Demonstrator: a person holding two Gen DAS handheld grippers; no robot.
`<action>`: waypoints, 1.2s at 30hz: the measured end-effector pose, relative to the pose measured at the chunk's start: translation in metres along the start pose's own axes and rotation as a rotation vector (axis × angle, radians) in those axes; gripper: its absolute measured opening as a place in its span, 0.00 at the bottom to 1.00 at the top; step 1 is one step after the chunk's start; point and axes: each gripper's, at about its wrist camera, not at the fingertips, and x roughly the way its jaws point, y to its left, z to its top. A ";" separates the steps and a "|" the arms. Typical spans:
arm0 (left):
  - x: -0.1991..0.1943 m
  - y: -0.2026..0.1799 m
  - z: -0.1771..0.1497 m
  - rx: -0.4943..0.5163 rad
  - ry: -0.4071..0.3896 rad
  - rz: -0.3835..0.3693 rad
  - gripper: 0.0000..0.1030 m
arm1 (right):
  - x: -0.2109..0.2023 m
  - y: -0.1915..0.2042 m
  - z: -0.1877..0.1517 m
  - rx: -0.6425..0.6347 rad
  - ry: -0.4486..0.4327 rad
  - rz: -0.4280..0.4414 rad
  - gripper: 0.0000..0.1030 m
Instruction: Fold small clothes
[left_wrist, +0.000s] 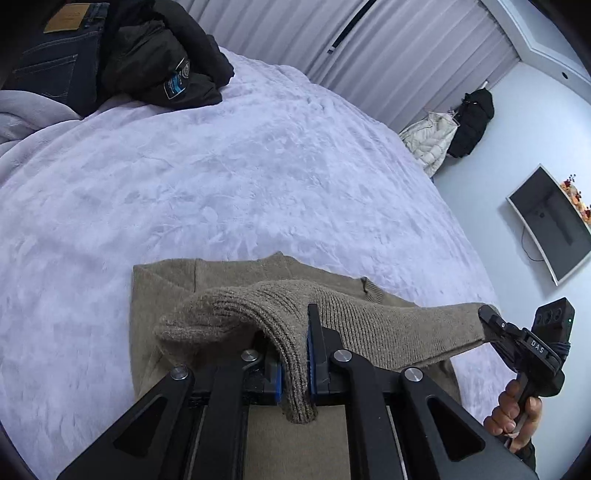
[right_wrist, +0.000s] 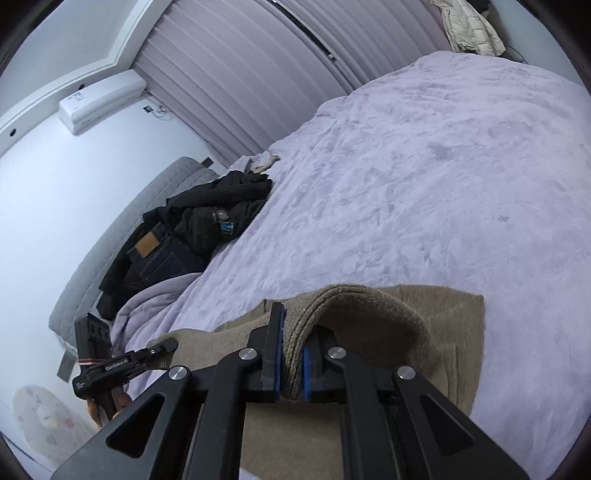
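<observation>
Wide bed under a pale lilac plush blanket, rumpled but bare across the middle. Near the headboard, a heap of dark clothes: blue denim jeans beside a black crumpled jacket. At the near edge of the bed, a taupe ribbed knit sweater, flat on the blanket with its lower hem lifted off the body. Left gripper clenched on one part of that ribbed hem, blue pads pressing thick knit from both sides; right gripper likewise clamped on a bunched fold of the same hem. Fabric stretched in a band between the two, slightly sagging.

Probably a fold of the hem toward the neckline. Best done with both hands level and evenly apart, band kept taut, carried across in one arc, then lowered so the edges align before release. Soft, heavy knit: likely to droop and bunch if one side leads.
</observation>
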 end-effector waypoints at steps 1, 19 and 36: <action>0.012 0.002 0.007 -0.009 0.012 0.021 0.10 | 0.011 -0.002 0.006 0.003 0.008 -0.025 0.08; 0.025 0.044 0.026 -0.134 -0.028 0.015 0.95 | 0.058 -0.057 0.034 0.094 0.029 -0.325 0.68; 0.105 0.040 0.013 0.093 0.139 0.429 1.00 | 0.117 -0.071 0.019 -0.049 0.269 -0.601 0.77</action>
